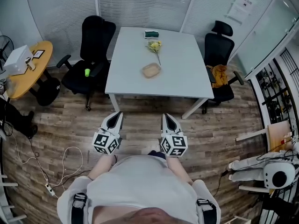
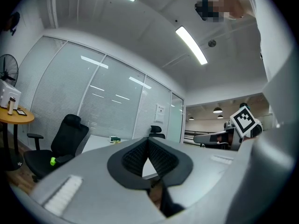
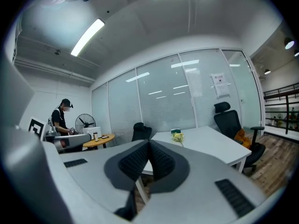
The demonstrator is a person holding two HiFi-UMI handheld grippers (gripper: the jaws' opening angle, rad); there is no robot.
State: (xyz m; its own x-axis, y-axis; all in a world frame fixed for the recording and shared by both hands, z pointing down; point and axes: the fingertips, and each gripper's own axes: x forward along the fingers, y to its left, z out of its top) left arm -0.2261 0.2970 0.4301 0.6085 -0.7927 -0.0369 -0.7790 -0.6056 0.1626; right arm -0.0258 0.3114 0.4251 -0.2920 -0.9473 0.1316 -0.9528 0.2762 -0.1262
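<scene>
My left gripper (image 1: 116, 115) and right gripper (image 1: 167, 117) hang side by side over the wooden floor, just short of the near edge of a white table (image 1: 177, 78). Both are shut, pads meeting at the tips, with nothing between them. In the left gripper view the jaws (image 2: 148, 140) point toward the table and a glass wall. From the right gripper view the closed jaws (image 3: 149, 142) face the same table. On the table lie a yellow flower (image 1: 155, 45), a small tan woven bowl (image 1: 151, 70) and a green-and-white box (image 1: 151, 33).
Black office chairs stand left (image 1: 91, 50) and right (image 1: 218, 55) of the table; the right one carries an orange bundle (image 1: 218, 73). A round yellow table (image 1: 25, 71) with a white box is far left. A cable and power strip (image 1: 49, 188) lie on the floor. A person (image 3: 60, 118) stands beyond.
</scene>
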